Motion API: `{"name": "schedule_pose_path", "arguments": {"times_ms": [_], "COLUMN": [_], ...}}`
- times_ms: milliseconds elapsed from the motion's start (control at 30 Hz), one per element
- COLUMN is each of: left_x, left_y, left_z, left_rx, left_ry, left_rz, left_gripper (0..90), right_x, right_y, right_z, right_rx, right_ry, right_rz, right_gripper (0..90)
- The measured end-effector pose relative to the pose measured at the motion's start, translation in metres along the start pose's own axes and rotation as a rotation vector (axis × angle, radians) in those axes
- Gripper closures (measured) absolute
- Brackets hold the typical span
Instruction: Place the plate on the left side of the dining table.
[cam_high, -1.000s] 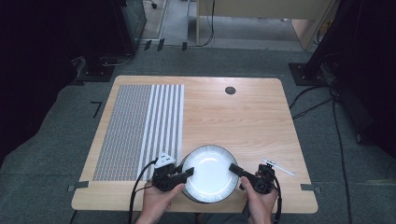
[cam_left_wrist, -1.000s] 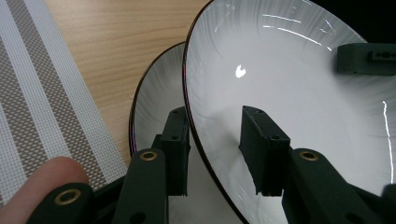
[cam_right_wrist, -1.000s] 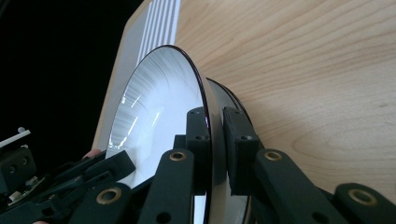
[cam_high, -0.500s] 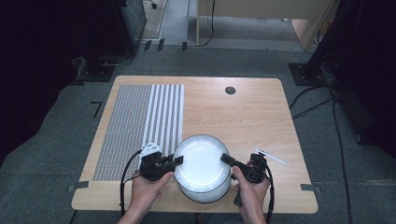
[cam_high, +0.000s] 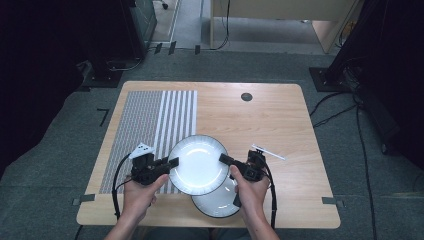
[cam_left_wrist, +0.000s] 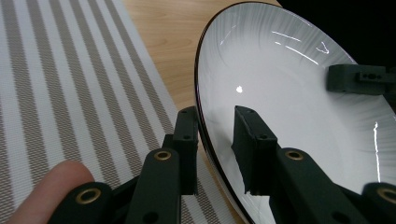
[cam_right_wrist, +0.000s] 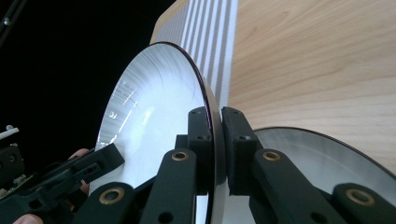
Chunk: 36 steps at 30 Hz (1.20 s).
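Lifting the upper plate off the lower plate near the tabletop's front edge, the left gripper and right gripper, both clamped on opposite rims, should probably rise evenly to keep it level.

Both forearms reach in from the near edge, a gripper in each hand.
The left gripper and right gripper point inward at each other, jaws nearly closed, each clamping something thin.
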<state>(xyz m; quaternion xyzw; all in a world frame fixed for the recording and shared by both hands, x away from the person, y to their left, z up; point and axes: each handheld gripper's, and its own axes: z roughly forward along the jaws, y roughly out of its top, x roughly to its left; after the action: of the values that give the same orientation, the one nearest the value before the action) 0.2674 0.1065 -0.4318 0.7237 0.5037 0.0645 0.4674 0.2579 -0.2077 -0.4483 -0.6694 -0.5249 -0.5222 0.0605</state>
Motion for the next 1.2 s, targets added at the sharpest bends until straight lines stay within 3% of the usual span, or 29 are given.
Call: {"name": "schedule_pose_path", "arguments": {"times_ms": [367,633,667,967,1200], "left_x": [0.036,0.059,0.065,0.088,0.110], "left_y": [0.012,0.021,0.024,0.037,0.043], "left_z": [-0.018,-0.028,-0.031,-0.041,-0.040], "left_rx": [-0.015,-0.032,-0.040,-0.062,-0.068], "left_ry": [0.042,0.064,0.074,0.100,0.126], "left_rz": [-0.033,-0.062,-0.071,-0.093,-0.124], "left_gripper": [73.3,74.1,74.2,74.9,75.8], "right_x": [0.029,0.047,0.054,0.073,0.084], "right_y": [0.008,0.012,0.013,0.020,0.022], "right_z": [0.042,0.066,0.074,0.099,0.126], "right_rx": [0.040,0.040,0.034,0.060,0.053], "right_ry": [0.007,0.012,0.011,0.025,0.005], "right_rz": [-0.037,-0.076,-0.092,-0.080,-0.088], "right_gripper": [83.9,84.0,83.9,83.9,84.0]}}
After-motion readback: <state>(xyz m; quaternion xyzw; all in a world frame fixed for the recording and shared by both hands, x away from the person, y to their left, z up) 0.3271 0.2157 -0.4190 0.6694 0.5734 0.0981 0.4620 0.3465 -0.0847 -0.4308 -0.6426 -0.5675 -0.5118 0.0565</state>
